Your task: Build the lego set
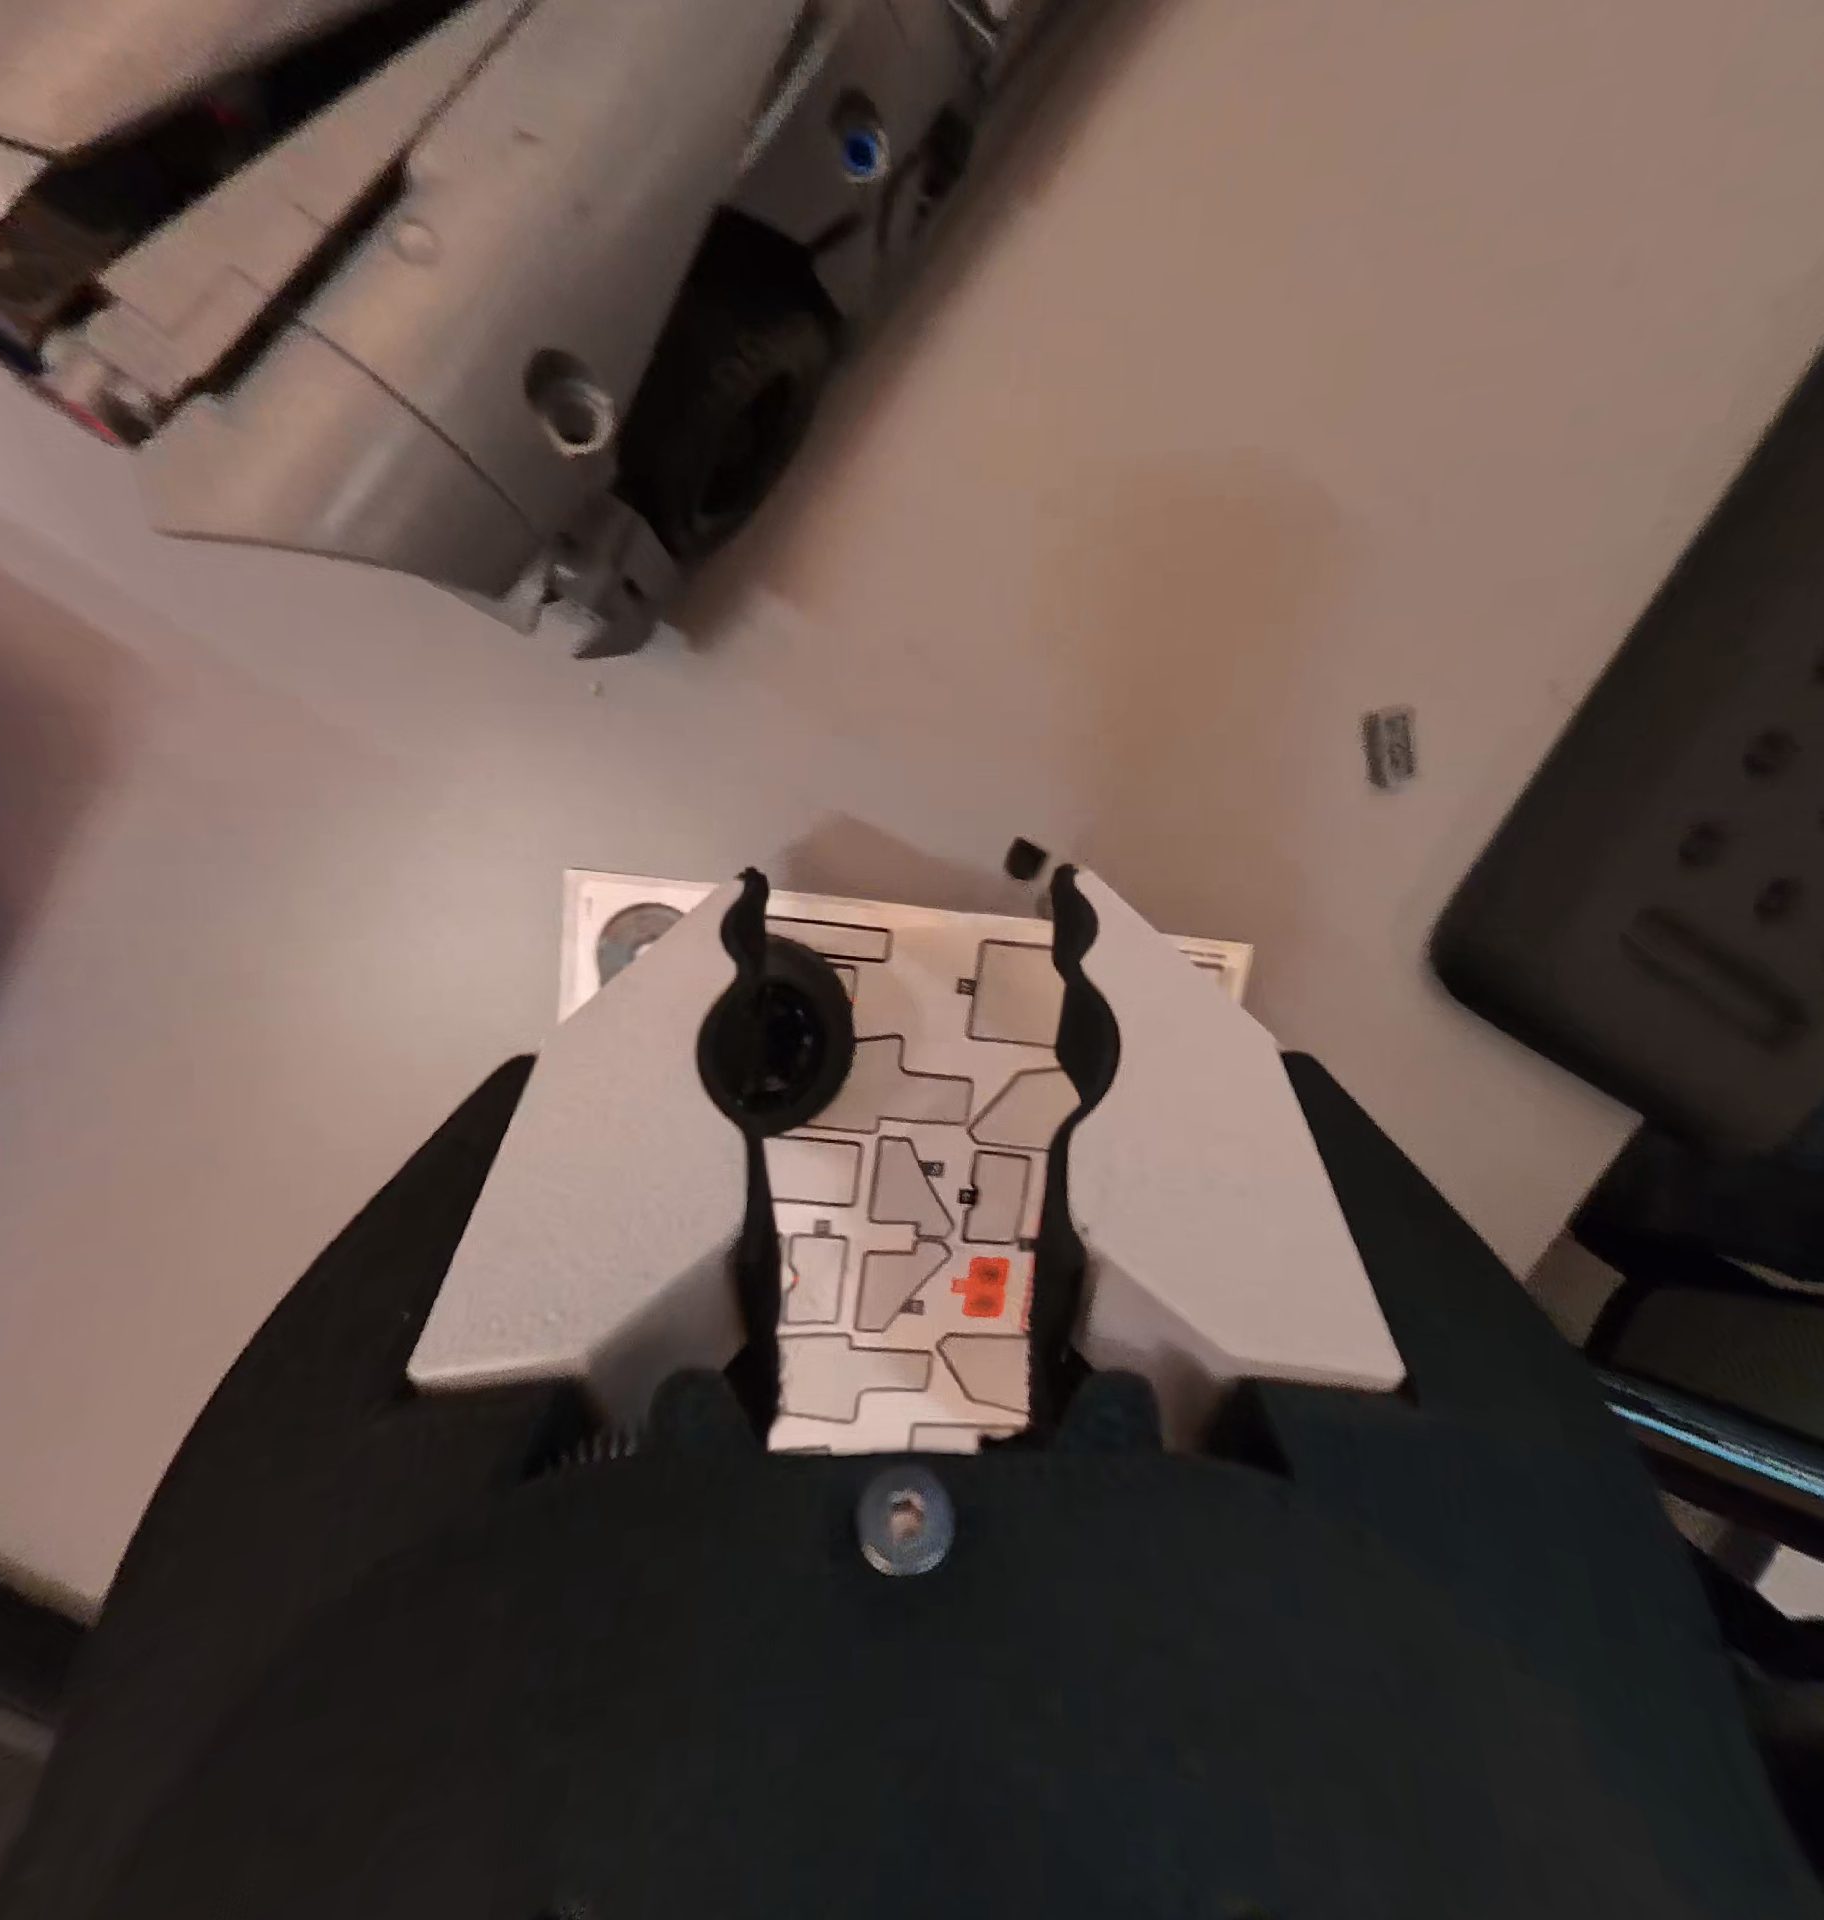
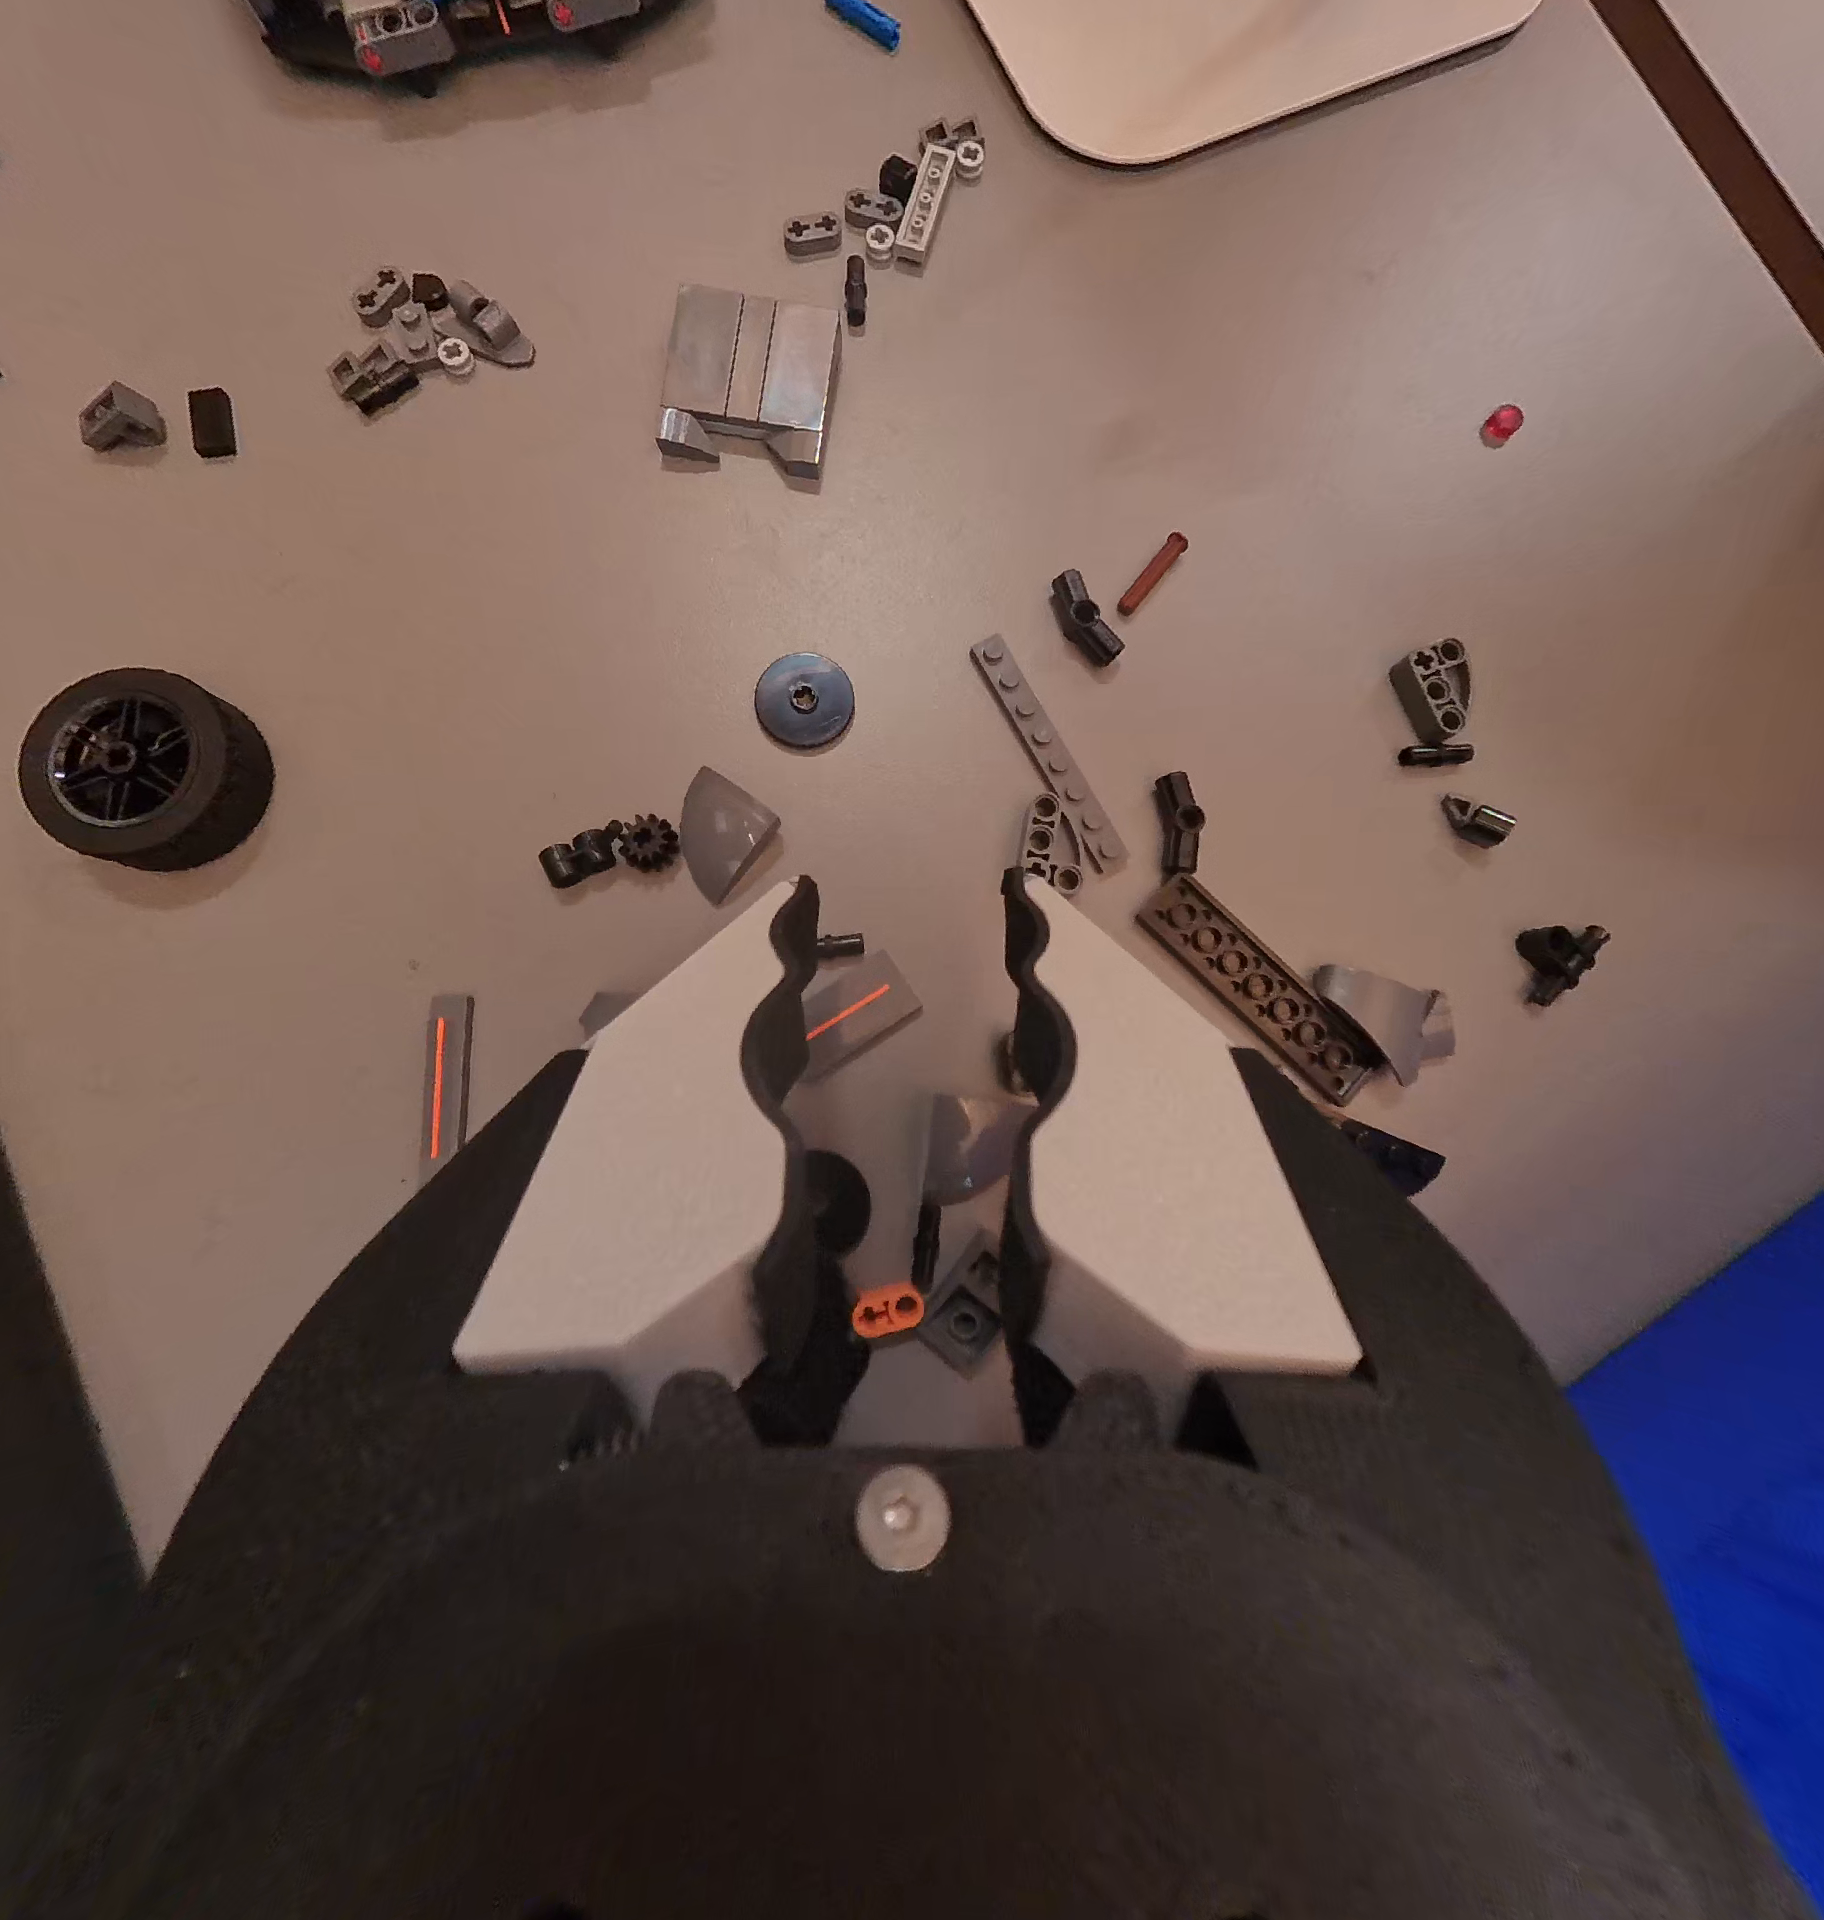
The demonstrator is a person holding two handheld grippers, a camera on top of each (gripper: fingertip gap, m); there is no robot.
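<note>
On the grey table (image 2: 1251, 436), under my right gripper (image 2: 908, 883): loose parts scattered. Largest, the tyred wheel (image 2: 144, 767), far left; rubbery, light, should grip well across the tread. Grey sloped block (image 2: 752, 379) looks stiff and slick; take its flat sides. Orange connector (image 2: 887, 1311) tiny, fiddly. Right jaws wide apart, empty. Left gripper (image 1: 903, 878) also wide; a small black wheel (image 1: 778, 1039) rests against one finger, unclamped.
</note>
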